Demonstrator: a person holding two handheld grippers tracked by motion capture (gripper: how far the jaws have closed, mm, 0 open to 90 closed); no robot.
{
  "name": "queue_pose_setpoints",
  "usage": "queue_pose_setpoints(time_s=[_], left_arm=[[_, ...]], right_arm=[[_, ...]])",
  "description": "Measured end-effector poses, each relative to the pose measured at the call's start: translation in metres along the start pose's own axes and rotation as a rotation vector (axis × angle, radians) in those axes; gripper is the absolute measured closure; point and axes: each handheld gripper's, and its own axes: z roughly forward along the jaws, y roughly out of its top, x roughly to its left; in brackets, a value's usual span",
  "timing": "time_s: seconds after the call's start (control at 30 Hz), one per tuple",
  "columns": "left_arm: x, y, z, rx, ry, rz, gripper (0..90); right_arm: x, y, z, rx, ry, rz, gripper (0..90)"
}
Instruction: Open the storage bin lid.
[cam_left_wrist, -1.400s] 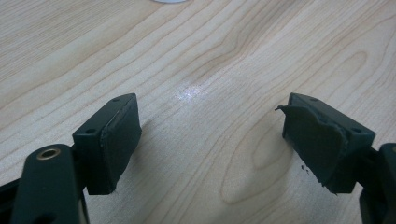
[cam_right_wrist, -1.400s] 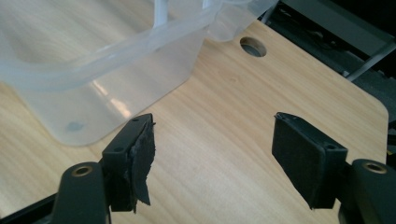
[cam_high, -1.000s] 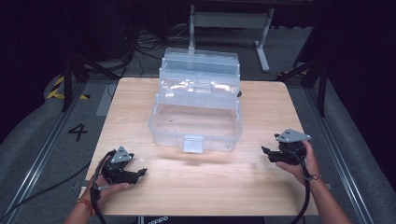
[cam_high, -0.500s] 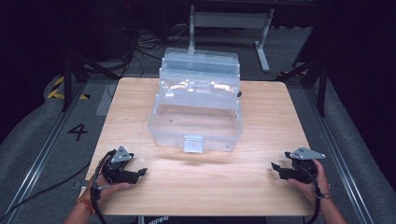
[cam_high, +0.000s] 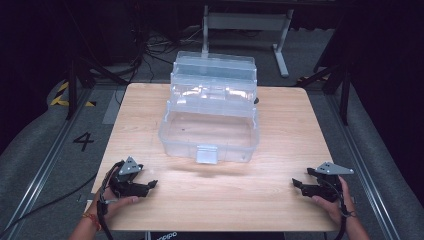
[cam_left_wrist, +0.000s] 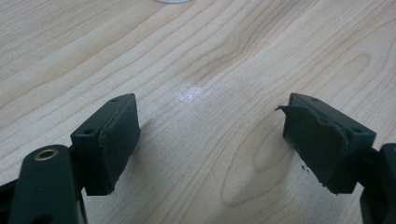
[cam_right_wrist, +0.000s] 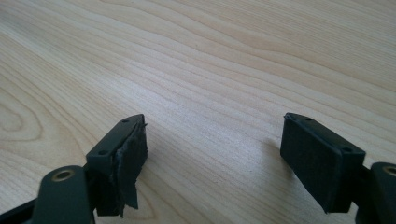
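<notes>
A clear plastic tiered box (cam_high: 210, 115) stands at the middle of the wooden table (cam_high: 225, 205), its lid up and trays stepped back, with a latch (cam_high: 206, 154) on its near wall. My left gripper (cam_high: 150, 186) rests near the table's front left corner, pointing right. Its jaws are open over bare wood (cam_left_wrist: 210, 121). My right gripper (cam_high: 300, 179) sits low near the front right corner and points left. Its jaws have just been opening and stand wide with nothing between them (cam_right_wrist: 212, 135). Both grippers are well clear of the box.
Bare wood lies between the two grippers in front of the box. A metal stand (cam_high: 245, 20) and cables sit on the dark floor behind the table. Floor rails run along both sides, with a painted 4 (cam_high: 83, 141) at the left.
My right gripper has come down and back toward the table's near right corner, and its jaws have spread wider. The left gripper and the box have stayed put.
</notes>
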Motion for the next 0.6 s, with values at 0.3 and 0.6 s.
queue_pose_setpoints(time_s=[0.3, 0.6], left_arm=[[0.0001, 0.0000, 0.0006, 0.000, -0.011, -0.008, 19.0], [0.0004, 0.0003, 0.0004, 0.003, -0.006, -0.007, 18.8]], right_arm=[[-0.0001, 0.0002, 0.0002, -0.001, 0.003, 0.002, 23.0], [-0.0001, 0.0002, 0.0002, -0.001, 0.003, 0.002, 22.9]])
